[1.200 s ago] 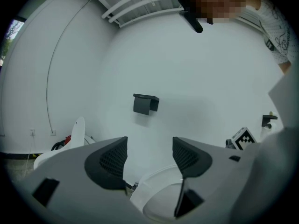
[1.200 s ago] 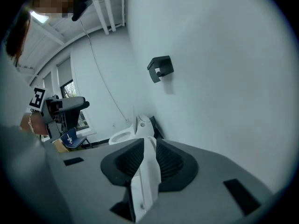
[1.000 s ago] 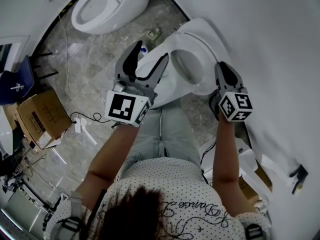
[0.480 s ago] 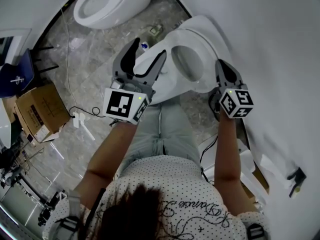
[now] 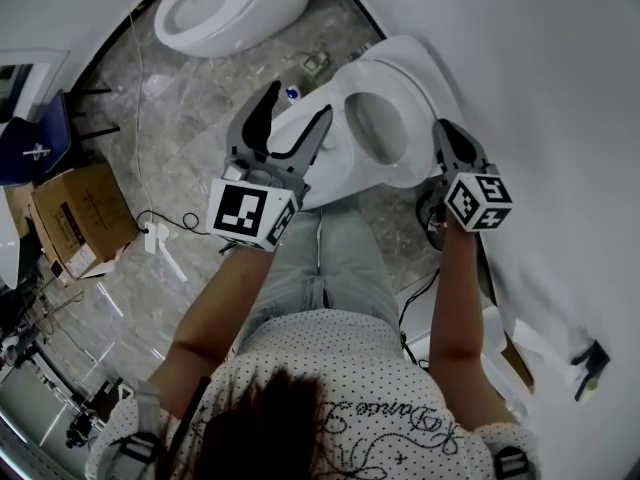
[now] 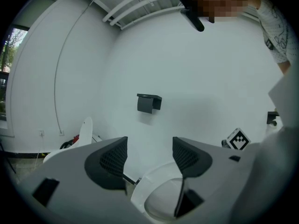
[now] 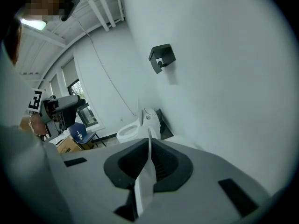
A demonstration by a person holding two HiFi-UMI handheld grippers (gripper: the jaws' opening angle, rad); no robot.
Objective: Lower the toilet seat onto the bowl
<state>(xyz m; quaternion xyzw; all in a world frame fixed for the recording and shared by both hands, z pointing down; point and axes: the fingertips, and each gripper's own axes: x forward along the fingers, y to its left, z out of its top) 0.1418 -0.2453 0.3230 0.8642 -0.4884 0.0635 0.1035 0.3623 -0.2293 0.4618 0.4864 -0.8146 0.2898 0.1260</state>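
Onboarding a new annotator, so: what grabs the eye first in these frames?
The right gripper, at the head view's right by the wall, is shut on the thin white edge of the toilet seat, which stands between its fingers. The left gripper hangs wide open and empty above the toilet in front of the person. A second toilet stands on the stone floor at top left.

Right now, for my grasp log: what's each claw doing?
Left claw: open, holding nothing.
Right claw: shut on the edge of the toilet seat.
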